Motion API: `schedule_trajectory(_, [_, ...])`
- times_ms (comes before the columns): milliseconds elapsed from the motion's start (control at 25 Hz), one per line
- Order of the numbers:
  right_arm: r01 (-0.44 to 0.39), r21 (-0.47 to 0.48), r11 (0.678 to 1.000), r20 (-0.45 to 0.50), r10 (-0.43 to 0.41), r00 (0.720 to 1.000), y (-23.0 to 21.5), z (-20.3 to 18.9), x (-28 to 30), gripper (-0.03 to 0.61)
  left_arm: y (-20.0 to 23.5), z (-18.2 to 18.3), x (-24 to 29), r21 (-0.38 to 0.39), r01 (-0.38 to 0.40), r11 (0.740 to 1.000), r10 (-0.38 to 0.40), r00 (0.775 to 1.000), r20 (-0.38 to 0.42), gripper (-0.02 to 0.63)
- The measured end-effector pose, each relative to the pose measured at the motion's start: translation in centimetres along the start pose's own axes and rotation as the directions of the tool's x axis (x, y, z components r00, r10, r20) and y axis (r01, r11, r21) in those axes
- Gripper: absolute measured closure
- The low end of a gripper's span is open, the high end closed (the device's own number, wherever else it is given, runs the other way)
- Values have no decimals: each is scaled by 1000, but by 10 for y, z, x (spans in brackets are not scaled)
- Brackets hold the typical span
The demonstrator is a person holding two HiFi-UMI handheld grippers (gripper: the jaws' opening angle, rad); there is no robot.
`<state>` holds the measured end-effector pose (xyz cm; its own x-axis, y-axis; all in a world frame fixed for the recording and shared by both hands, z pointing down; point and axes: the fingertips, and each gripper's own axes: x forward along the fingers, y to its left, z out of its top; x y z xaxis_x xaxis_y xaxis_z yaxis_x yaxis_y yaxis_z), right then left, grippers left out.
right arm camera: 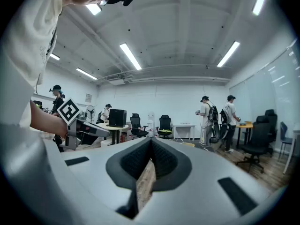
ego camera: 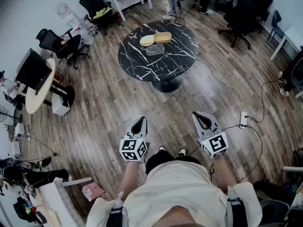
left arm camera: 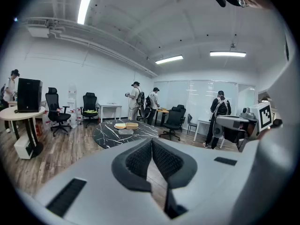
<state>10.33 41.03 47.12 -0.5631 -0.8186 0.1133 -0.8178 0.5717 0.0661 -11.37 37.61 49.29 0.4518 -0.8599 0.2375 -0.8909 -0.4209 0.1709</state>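
— Two claws, both yours? Holding anything?

— Both mine. My left gripper (ego camera: 140, 120) and right gripper (ego camera: 199, 115) hang over the plank floor (ego camera: 99, 108), jaws pressed together, empty. Black-and-white square markers cover their cubes (ego camera: 133, 149). The wooden dishes (ego camera: 162, 37) and the clear container (ego camera: 155, 49) sit well ahead on the round black marble table (ego camera: 163, 63).

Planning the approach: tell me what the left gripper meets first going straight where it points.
The left gripper would likely reach the round black marble table first, across open floor; depth unclear.
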Motion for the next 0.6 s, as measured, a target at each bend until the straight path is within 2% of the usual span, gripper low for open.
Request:
schedule_trajectory(320, [-14,42,999,46,12,999,-6,6,18,574,13,15,10,9,-30,1000,30,999,36,594])
schedule_trajectory(600, [-53,43,998,60,51,997,-5,10,31,574,10,18,7,32,-19,999,17,999,47,592])
